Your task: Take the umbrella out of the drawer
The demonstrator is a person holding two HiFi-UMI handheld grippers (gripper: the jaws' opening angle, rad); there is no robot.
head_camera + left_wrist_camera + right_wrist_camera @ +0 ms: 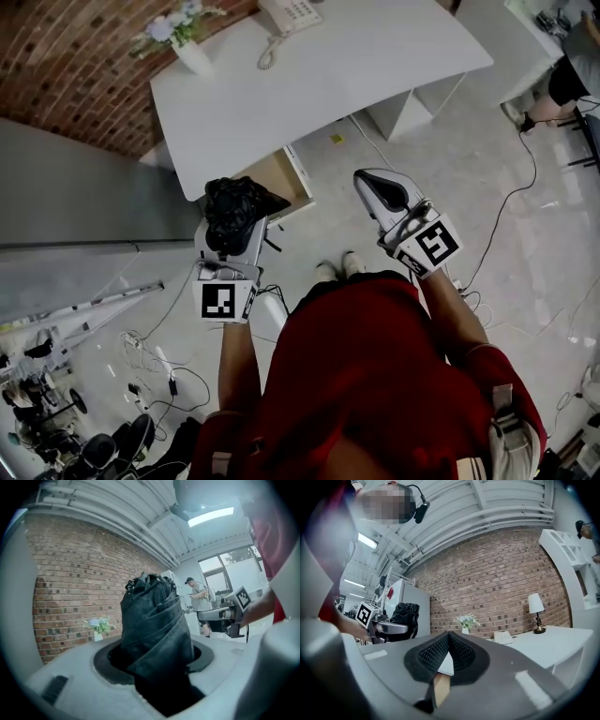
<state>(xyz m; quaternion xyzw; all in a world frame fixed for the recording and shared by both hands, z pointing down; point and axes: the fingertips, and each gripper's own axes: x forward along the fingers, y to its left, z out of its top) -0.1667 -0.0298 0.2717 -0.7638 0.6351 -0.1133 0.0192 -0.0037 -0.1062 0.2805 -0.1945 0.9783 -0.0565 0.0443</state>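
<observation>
My left gripper (232,234) is shut on a black folded umbrella (240,204), which it holds up in front of the white desk (375,66). In the left gripper view the umbrella (152,620) stands between the jaws and fills the middle. The drawer (279,175) under the desk's left end stands open, showing its pale wooden inside. My right gripper (384,192) is to the right of it, shut and empty, its ribbed pads (440,653) meeting at the tip. The right gripper view shows the umbrella (404,616) at the left.
A telephone (291,14) and a vase of flowers (187,47) stand on the desk, and a lamp (536,611) at its far end. A brick wall (66,56) runs behind. Cables (159,366) lie on the floor. Another person (197,597) stands far off.
</observation>
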